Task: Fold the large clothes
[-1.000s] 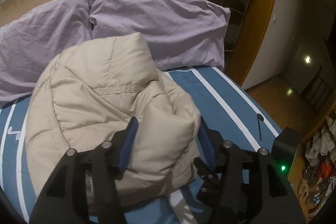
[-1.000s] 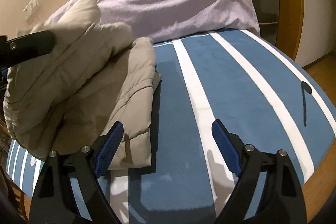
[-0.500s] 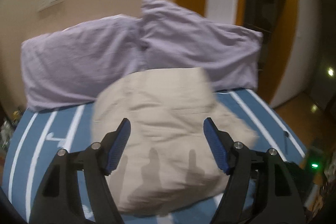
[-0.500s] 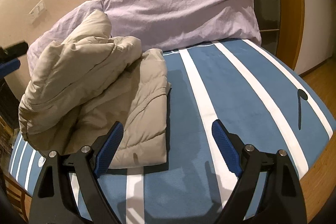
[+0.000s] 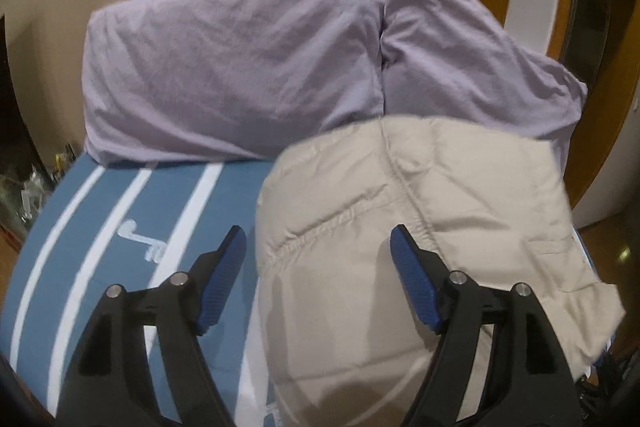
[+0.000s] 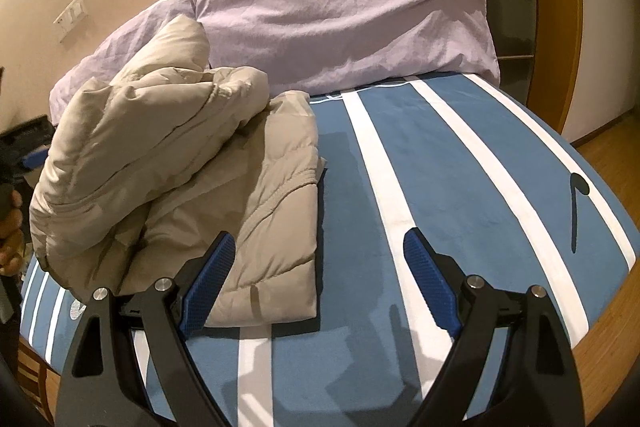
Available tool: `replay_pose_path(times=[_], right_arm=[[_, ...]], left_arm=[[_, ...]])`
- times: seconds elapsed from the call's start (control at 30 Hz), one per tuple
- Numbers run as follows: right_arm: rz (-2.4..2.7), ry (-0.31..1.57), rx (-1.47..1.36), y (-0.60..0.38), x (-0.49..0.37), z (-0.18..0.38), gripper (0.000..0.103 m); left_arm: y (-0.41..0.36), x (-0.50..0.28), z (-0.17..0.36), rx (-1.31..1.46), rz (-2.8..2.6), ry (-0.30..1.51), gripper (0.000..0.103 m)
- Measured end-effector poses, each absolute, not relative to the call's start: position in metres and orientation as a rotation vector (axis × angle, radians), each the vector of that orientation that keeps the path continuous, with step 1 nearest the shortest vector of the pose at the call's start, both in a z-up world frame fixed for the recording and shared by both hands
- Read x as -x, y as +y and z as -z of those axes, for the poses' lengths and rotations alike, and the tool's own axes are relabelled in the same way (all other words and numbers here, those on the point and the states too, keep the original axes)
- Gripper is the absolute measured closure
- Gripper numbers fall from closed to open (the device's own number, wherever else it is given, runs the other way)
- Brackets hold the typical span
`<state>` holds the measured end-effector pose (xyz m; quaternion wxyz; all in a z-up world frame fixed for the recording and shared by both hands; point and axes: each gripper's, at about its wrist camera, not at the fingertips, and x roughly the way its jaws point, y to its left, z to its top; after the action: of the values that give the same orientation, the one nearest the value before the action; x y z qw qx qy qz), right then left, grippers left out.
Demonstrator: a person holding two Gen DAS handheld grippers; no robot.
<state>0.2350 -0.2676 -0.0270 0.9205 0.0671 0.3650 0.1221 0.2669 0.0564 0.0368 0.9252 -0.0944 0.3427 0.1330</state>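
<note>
Both grippers, left (image 5: 316,267) and right (image 6: 320,265), angled downward, wide and empty, above the jacket (image 6: 172,167).

Bed (image 6: 460,163) with blue, white-striped cover.
A folded beige padded jacket (image 6: 224,187) lies on its left part; two lilac pillows (image 6: 340,27) rest at its head.

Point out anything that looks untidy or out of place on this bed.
The beige puffer jacket is only loosely folded: its upper layer bunches up in a lumpy heap, askew over the flat lower layer. A small dark object lies on the blue striped bedcover near the edge; unidentifiable.
</note>
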Motion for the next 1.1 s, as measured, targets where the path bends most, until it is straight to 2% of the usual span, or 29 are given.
replay_pose_path(times=[0.17,0.67,0.97,1.1], right_arm=[[-0.229,0.757,-0.150,-0.277,-0.240,0.030,0.015],[-0.152,0.703,-0.186,-0.302,-0.255,0.003,0.016],[-0.332,0.702,-0.110,-0.239,-0.261,-0.010,0.036],[-0.351,0.720,-0.090,-0.221,-0.265,-0.003,0.039]], left_arm=[[0.035,-0.274,-0.012,0.179,-0.204,0.720,0.033],[-0.017,-0.273,0.011,0.077,-0.162,0.673,0.033],[-0.024,-0.274,0.015,0.042,-0.173,0.653,0.033],[-0.025,-0.274,0.015,0.043,-0.171,0.653,0.033]])
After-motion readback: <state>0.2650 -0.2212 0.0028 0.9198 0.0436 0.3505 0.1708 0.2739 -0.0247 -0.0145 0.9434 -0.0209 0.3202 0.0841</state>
